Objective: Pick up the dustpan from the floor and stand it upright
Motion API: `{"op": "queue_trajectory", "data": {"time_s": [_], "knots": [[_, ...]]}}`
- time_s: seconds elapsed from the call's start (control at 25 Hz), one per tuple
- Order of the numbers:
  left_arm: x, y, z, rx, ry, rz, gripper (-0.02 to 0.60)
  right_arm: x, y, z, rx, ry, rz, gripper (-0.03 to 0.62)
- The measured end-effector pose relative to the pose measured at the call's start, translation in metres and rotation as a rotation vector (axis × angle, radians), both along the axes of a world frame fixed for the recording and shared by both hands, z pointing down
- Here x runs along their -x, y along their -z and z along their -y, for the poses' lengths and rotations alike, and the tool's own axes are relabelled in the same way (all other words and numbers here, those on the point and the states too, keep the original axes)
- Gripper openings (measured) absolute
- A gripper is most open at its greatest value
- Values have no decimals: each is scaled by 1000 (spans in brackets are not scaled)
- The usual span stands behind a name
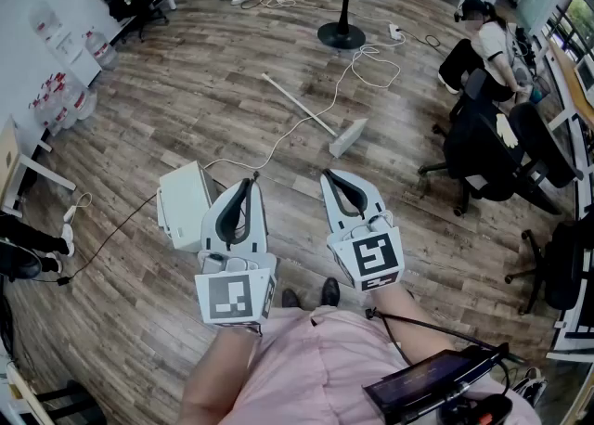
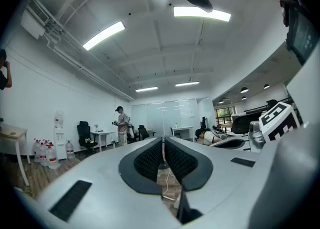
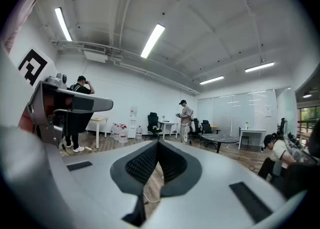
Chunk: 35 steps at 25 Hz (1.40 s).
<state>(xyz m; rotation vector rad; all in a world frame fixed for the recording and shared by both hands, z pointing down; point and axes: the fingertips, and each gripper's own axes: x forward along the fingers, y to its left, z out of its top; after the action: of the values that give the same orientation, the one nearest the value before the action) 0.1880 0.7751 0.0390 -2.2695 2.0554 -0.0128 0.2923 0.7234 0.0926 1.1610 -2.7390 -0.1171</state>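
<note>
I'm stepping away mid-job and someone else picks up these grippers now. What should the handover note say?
Left gripper: shut, empty, held in front of the body.
Right gripper: shut, empty, beside it.
Dustpan: lying flat on the wood floor ahead, its long handle pointing away to the left, with a white cable running close by.
Done: nothing, the dustpan is untouched.
Left: step closer, open a gripper, take the dustpan and stand it upright.

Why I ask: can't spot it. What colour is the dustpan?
The dustpan is plain white; clearest in the head view.
</note>
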Motion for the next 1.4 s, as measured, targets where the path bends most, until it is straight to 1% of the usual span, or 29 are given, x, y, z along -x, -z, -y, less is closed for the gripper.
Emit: {"op": "queue_trajectory", "data": {"time_s": [0.16,0.44,0.52,0.64,0.76,0.88,0.96,1.0,1.24,1.4], "knots": [[-3,-3,5,6,7,4,23,-2,-4,5,4,7,0,0],[-21,-11,19,29,24,5,23,-19,-11,21,10,10,5,2],[-25,-13,24,33,33,9,23,-24,-11,28,6,8,14,2],[-30,-16,34,39,46,13,23,-28,-13,40,-12,32,10,2],[-32,-21,42,50,58,10,23,-30,-18,53,-14,41,-3,2],[-25,-25,53,59,70,9,23,-24,-22,65,6,68,13,6],[-17,-29,63,62,80,6,23,-13,-28,76,35,105,9,242],[-11,-32,69,65,87,2,23,-8,-31,82,43,113,0,265],[33,-51,124,87,106,-22,23,27,-47,142,38,101,-34,270],[72,-57,174,95,104,-30,23,62,-56,191,65,85,-61,270]]}}
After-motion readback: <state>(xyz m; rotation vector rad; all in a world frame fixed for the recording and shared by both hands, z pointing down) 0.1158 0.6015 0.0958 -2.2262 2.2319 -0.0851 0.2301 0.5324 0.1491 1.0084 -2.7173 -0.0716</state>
